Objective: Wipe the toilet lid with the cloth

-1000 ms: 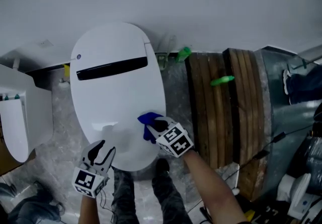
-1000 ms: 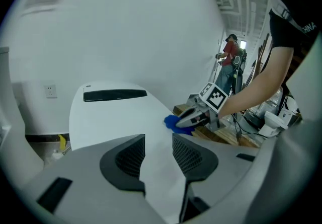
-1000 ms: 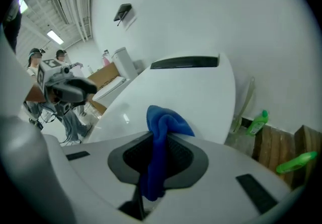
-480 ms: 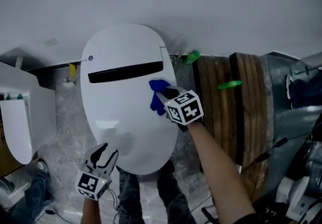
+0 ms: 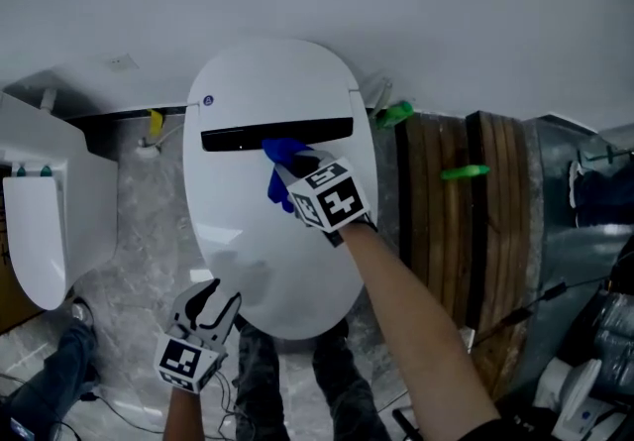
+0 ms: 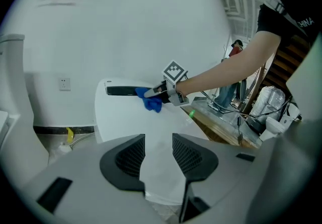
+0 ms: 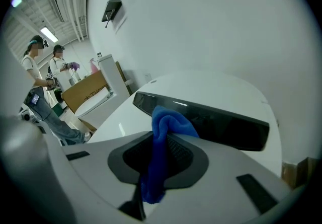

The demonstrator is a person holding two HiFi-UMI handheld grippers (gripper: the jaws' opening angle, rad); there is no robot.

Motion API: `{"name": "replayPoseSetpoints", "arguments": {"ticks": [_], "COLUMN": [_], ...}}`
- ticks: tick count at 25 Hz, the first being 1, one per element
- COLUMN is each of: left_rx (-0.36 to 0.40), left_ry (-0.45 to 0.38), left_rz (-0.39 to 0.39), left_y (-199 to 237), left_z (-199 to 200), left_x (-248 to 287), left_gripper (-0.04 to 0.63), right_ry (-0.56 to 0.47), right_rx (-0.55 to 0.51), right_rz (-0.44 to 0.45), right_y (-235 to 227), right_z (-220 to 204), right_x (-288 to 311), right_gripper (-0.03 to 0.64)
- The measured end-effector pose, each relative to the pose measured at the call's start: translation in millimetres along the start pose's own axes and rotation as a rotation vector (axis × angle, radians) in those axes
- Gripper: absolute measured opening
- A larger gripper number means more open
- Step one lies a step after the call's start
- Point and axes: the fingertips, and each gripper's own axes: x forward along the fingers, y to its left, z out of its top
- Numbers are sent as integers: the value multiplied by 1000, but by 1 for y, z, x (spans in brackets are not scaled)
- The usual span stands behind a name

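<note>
The right tongs [image 5: 293, 169] are clamped on the blue cloth [image 5: 275, 189]. In the right gripper view, the cloth runs up between the 2 jaws and bulges out past their tips in a rounded wad. That wad sits on the closed toilet lid [image 5: 258, 92], toward its rear edge, right against the long dark strip [image 5: 230, 140] that crosses the lid from side to side. The left tongs [image 5: 210, 296] hang just off the lid's front edge, toward its left side. Their jaws stand partly apart with nothing between them; through the gap only the white of the lid shows. They hold nothing and take no part in the wipe.

Several things could go wrong from here:

- The cloth is bunched, not spread, so probably only a small patch of it meets the lid. Each pass would then clean a narrow track, and the left and front parts of the lid could easily be missed.
- The grip is on a thick fold. Dragging the wad hard across the smooth lid could tug it out of the jaws, or roll it under them.
- The wad reaches only a little beyond the jaw tips. Tilting the tongs steeper could bring the hard tips down on the lid or the dark strip and scratch it.
- A long pull toward the front edge would carry the right tongs at the idle left tongs, and the 2 could knock together.
</note>
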Motion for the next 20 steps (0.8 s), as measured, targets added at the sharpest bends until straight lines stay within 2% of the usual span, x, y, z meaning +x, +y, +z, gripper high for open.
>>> {"name": "replayPoseSetpoints", "arguments": {"ticks": [5, 11, 20], "left_rx": [-17, -16, -1], "left_ry": [6, 9, 13], "left_rz": [16, 22, 26], "left_y": [3, -3, -26], "left_z": [-15, -19, -25], "left_x": [-11, -15, -9], "left_gripper": [155, 155, 155], "right_ry": [9, 46, 80], "right_rx": [-72, -185, -153], "right_rz": [78, 184, 310], "right_y": [55, 128, 184], "right_z": [3, -33, -118], "right_x": [20, 17, -24], "right_gripper": [52, 52, 52]}}
